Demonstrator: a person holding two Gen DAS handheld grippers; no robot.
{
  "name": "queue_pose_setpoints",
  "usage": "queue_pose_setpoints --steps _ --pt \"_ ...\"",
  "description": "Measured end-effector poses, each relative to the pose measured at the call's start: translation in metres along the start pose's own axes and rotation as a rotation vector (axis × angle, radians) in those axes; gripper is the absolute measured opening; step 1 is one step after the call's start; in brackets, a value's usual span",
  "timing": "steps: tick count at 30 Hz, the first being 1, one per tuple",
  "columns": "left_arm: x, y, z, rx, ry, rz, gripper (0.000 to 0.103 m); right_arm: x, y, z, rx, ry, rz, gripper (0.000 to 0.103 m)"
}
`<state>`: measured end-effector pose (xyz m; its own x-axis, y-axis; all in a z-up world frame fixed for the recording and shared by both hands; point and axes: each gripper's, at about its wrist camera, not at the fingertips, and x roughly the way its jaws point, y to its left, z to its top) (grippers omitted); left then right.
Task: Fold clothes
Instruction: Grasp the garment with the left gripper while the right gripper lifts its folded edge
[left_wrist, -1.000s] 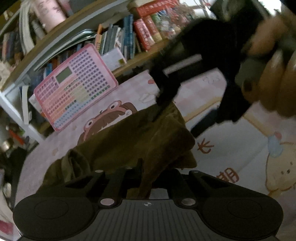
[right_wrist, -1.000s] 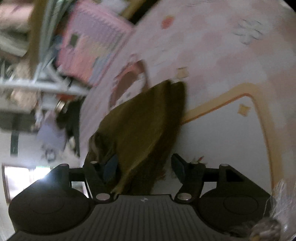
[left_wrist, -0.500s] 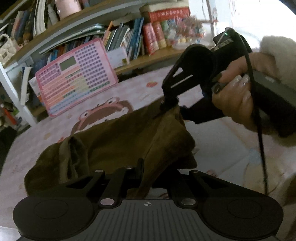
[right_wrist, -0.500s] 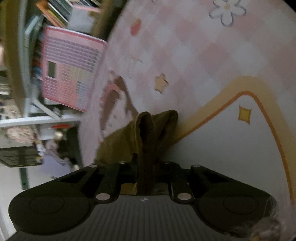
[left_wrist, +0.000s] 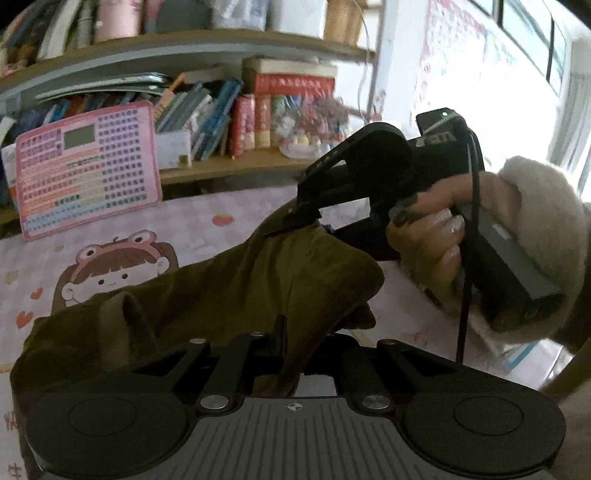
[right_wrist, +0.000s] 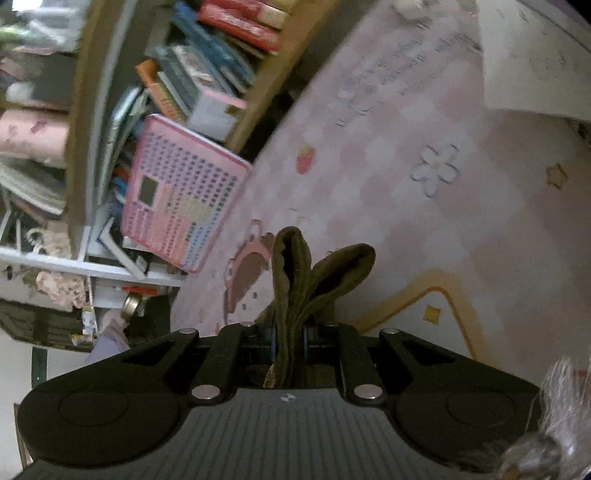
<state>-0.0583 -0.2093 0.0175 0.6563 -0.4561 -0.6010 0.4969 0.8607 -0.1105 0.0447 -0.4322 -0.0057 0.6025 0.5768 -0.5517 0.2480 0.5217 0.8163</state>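
An olive-brown garment (left_wrist: 221, 295) is lifted off the pink cartoon table mat (left_wrist: 192, 229). My left gripper (left_wrist: 284, 343) is shut on its near edge, cloth bunched between the jaws. My right gripper (left_wrist: 295, 218), held by a hand in a fluffy cream sleeve, is shut on the garment's far corner, raised above the mat. In the right wrist view the garment (right_wrist: 295, 280) sticks up as a folded ridge from between my right gripper's (right_wrist: 288, 339) closed jaws. The garment's left part sags toward the mat.
A pink toy keyboard board (left_wrist: 85, 170) leans against a bookshelf (left_wrist: 221, 110) full of books behind the table; it also shows in the right wrist view (right_wrist: 181, 199). A bright window (left_wrist: 517, 92) is at right. The mat (right_wrist: 424, 184) spreads ahead of the right gripper.
My right gripper closed on the garment's far corner and lifted it. The left gripper stayed shut on the near edge; the view swung upward as the cloth rose.
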Motion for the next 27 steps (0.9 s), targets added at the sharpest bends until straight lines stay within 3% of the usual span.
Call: queue_pose_setpoints --steps 10,17,20,22,24,27 --pt "-0.070 0.067 -0.028 -0.269 -0.145 -0.034 0.005 0.032 0.104 -0.049 -0.288 0.035 0.104 0.011" --pt "-0.103 0.129 -0.059 -0.378 -0.095 0.047 0.011 0.101 0.163 -0.111 -0.466 0.124 0.070 0.013" --pt "-0.117 0.155 -0.073 -0.422 -0.065 0.089 0.029 0.139 0.178 -0.135 -0.521 0.177 0.010 0.030" --pt "-0.126 0.173 -0.082 -0.452 -0.045 0.118 0.038 0.153 0.181 -0.146 -0.512 0.204 0.006 0.032" --pt "-0.134 0.191 -0.091 -0.482 -0.025 0.146 0.041 0.155 0.182 -0.154 -0.486 0.208 0.041 0.041" --pt "-0.141 0.215 -0.096 -0.513 -0.028 0.150 0.041 0.145 0.182 -0.157 -0.488 0.159 0.033 0.044"
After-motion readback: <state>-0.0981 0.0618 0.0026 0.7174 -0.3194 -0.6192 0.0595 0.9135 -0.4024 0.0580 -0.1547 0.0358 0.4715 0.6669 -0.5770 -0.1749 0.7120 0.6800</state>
